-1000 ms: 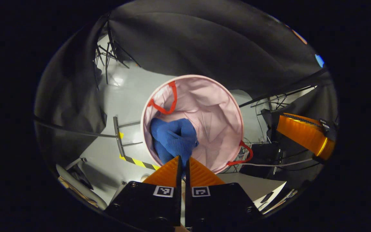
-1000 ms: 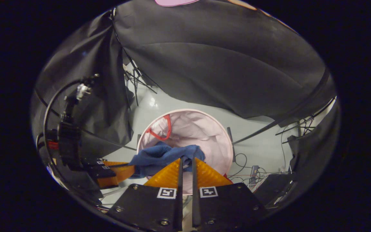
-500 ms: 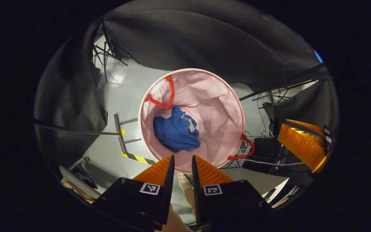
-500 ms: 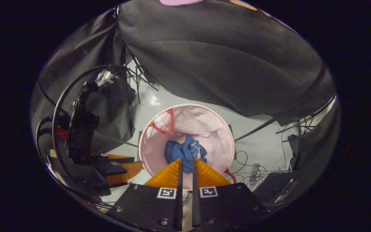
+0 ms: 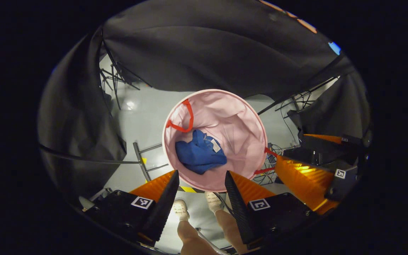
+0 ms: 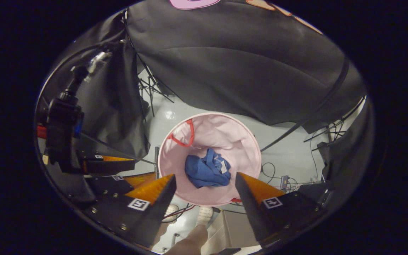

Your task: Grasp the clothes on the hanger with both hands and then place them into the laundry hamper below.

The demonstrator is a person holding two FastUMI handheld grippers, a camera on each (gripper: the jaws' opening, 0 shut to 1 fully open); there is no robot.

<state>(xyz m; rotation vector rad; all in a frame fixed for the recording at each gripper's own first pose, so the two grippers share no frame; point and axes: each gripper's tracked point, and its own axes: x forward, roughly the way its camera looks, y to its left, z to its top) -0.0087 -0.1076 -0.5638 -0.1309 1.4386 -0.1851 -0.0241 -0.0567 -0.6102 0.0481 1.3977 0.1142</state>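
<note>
The left gripper (image 5: 201,173) has its fingers spread wide with nothing between them; through the gap, at 6 o'clock in the left gripper view, the person's shoes (image 5: 197,206) stand on the grey floor (image 5: 136,117). The right gripper (image 6: 205,177) is likewise splayed wide and empty, hanging above the hamper's near rim in the right gripper view. In the left gripper view that same right gripper sits at about 4 o'clock, just beside the hamper's rim.

The blue garment (image 5: 199,154) lies crumpled inside the pink laundry hamper (image 5: 239,106), low on its floor and toward 8 o'clock of the round opening, apart from both sets of fingers. It reads as soft, light cloth: limp, folding on itself, with a pale tag showing on top. If it had to be lifted again, a raised fold near the middle of the heap looks like the easiest place to pinch; it will not slip much or break.

The hamper is a thin fabric tub with creased lining and two red handles (image 5: 181,118), one at 10 o'clock, one at 4. It holds only the blue garment. By the look of it, the placing is done.
</note>
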